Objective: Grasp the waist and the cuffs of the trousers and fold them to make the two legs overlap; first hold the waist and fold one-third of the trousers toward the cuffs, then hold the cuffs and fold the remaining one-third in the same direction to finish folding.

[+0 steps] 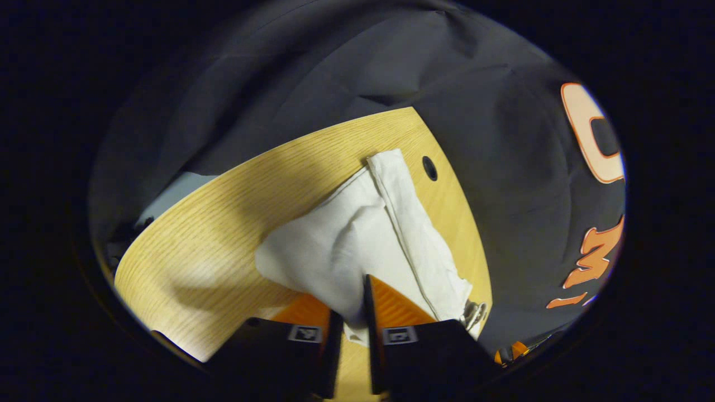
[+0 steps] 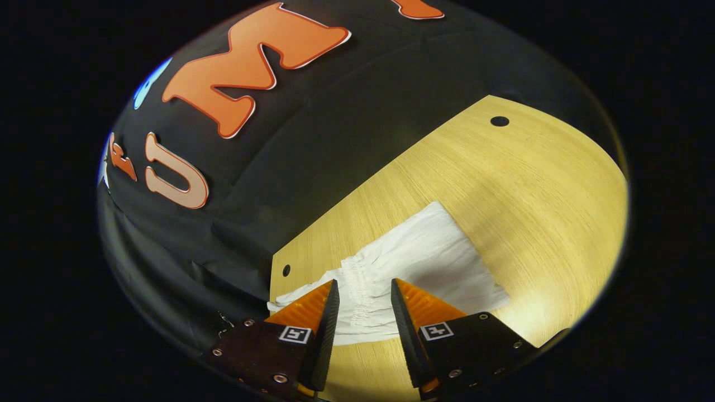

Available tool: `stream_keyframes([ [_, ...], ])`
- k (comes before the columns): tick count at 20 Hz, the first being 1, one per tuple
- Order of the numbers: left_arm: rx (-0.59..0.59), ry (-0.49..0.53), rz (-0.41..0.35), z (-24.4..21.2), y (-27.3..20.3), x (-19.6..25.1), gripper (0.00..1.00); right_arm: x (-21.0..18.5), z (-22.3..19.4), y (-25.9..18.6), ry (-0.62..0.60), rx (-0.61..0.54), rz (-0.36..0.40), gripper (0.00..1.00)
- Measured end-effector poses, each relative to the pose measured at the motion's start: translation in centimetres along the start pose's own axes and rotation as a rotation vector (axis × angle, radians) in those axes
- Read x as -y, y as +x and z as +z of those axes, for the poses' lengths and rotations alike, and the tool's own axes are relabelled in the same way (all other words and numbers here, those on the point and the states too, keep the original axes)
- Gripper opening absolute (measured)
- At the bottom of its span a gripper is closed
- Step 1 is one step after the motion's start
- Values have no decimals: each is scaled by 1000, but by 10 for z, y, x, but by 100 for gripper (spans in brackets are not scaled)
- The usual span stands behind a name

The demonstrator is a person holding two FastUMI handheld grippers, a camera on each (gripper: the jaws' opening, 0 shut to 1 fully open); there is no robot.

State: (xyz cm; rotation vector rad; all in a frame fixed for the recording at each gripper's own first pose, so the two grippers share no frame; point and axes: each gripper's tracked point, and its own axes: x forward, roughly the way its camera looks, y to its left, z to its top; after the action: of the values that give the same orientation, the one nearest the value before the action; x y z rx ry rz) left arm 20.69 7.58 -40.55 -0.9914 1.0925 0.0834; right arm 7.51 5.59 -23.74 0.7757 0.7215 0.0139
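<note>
- As both tools hang low over the wooden table [image 1: 212, 223], the white trousers [image 1: 357, 234] lie bunched near the table's far edge, close to the black cloth wall [image 1: 503, 167].
- Left gripper [image 1: 353, 312]: its fingers stand narrowly apart with a lifted fold of white cloth running down between them. Whether both pads truly press that fold, I cannot tell; it looks like a pinch, but the contact is hidden.
- Right gripper [image 2: 364, 310]: jaws clearly open, straddling the gathered elastic waist [image 2: 357, 290] from above, holding nothing yet.
- The key relation: in the right gripper view the waistband runs between the fingers toward the camera, and the garment's length stretches away to the right across the table. So the waist is the right gripper's job; it sits directly over it.
- In the left gripper view the cloth's long seam [image 1: 402, 223] runs away from the fingers toward the table's far corner, so the legs lie ahead of that tool.
- Around them: a small dark hole [image 1: 429, 168] in the tabletop just beside the cloth, another hole [image 2: 286, 271] near the waist end.
- My read: closing on the waistband comes next, and the nearby table edge leaves little margin on that side.
</note>
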Motion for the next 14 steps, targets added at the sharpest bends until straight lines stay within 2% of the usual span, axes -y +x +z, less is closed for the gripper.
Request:
stream_keyframes([
  [1, 3, -1, -11, -1, -3, 5, 13, 5, 4, -5, 2, 12, -6, 58],
  [2, 20, -1, -15, 4, -10, 9, 13, 10, 8, -9, 0, 23, -13, 60],
  [3, 32, 3, -33, 2, -2, 18, 9, 18, 12, -13, -3, 33, -18, 65],
  [4, 56, 12, -48, 5, -13, 24, 9, 25, 16, -17, -4, 40, -25, 67],
  [5, 77, 25, -56, 5, -18, 30, 6, 30, 20, -20, -1, 47, -24, 75],
  [7, 116, 58, -68, 6, -39, 47, 6, 39, 27, -27, -1, 64, -22, 87],
  [9, 147, 88, -77, 3, -54, 67, 6, 48, 32, -31, -14, 72, -20, 93],
  [14, 211, 144, -134, -8, -89, 134, 6, 71, 47, -46, -51, 82, -23, 97],
])
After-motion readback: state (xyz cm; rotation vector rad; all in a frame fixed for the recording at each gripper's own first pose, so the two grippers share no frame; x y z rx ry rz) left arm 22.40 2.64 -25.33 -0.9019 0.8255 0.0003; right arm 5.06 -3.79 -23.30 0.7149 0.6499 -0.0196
